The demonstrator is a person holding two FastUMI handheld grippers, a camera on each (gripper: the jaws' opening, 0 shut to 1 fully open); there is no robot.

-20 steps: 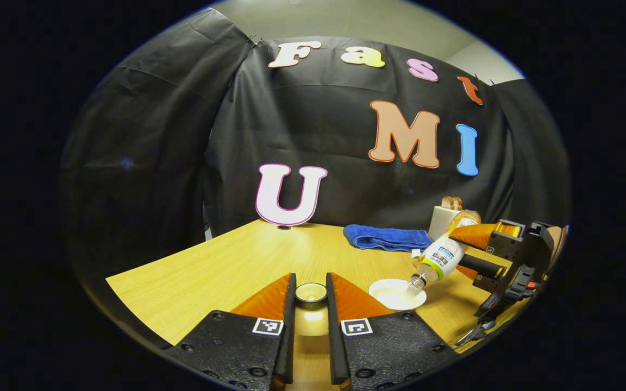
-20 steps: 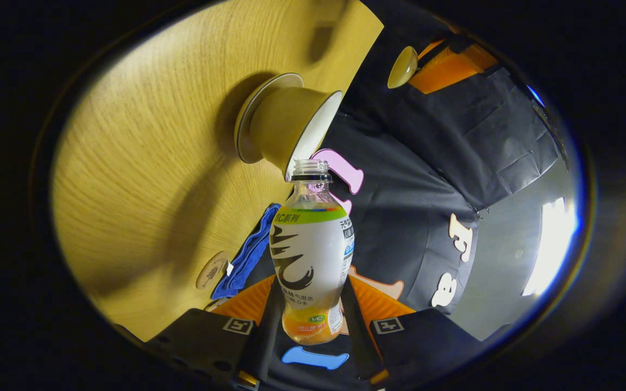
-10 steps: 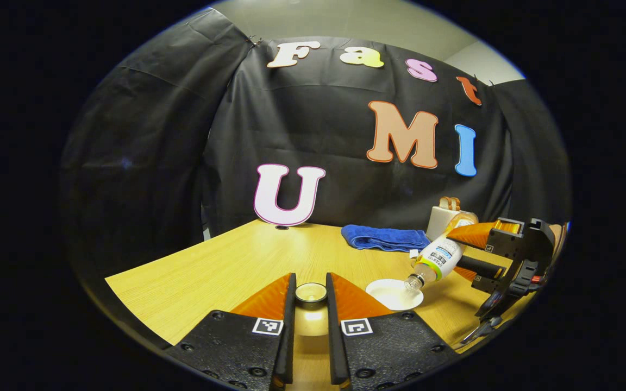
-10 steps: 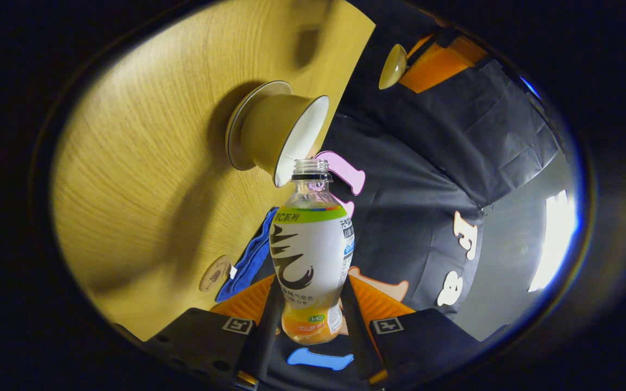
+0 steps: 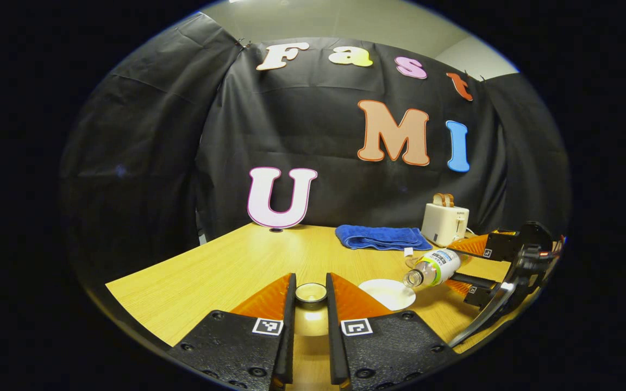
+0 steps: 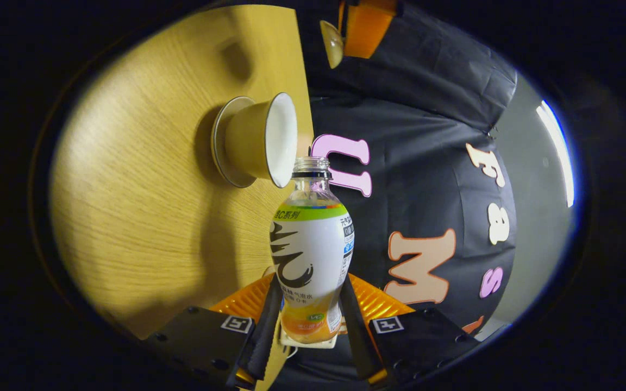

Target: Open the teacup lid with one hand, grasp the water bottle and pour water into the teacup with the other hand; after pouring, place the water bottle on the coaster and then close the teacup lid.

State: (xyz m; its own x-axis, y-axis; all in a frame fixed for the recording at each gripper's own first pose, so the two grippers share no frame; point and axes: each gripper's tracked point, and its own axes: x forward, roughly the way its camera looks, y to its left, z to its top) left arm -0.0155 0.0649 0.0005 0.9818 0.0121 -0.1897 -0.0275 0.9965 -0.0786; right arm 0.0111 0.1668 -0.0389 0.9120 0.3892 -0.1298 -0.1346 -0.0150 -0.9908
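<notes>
My left gripper (image 5: pixel 310 282) is shut on the beige teacup lid (image 5: pixel 311 296), held above the table's near edge. The open teacup (image 5: pixel 387 294), white inside, stands just right of it on its saucer (image 6: pixel 220 136). My right gripper (image 6: pixel 311 282) is shut on the uncapped water bottle (image 6: pixel 310 239), gripping its lower body. In the left gripper view the bottle (image 5: pixel 433 268) lies almost level, its mouth just right of the cup's rim and slightly above it. In the right gripper view the lid (image 6: pixel 332 43) shows at the top, and the cup (image 6: pixel 258 142) beside the bottle's mouth.
A folded blue towel (image 5: pixel 381 238) lies at the back of the wooden table (image 5: pixel 226 271), with a white toaster (image 5: pixel 444 222) to its right. The table's left half is bare wood.
The bottle has swung up from a steep downward tilt over the cup to nearly level, and its mouth has drawn back to the cup's rim. The left gripper still holds the lid.
</notes>
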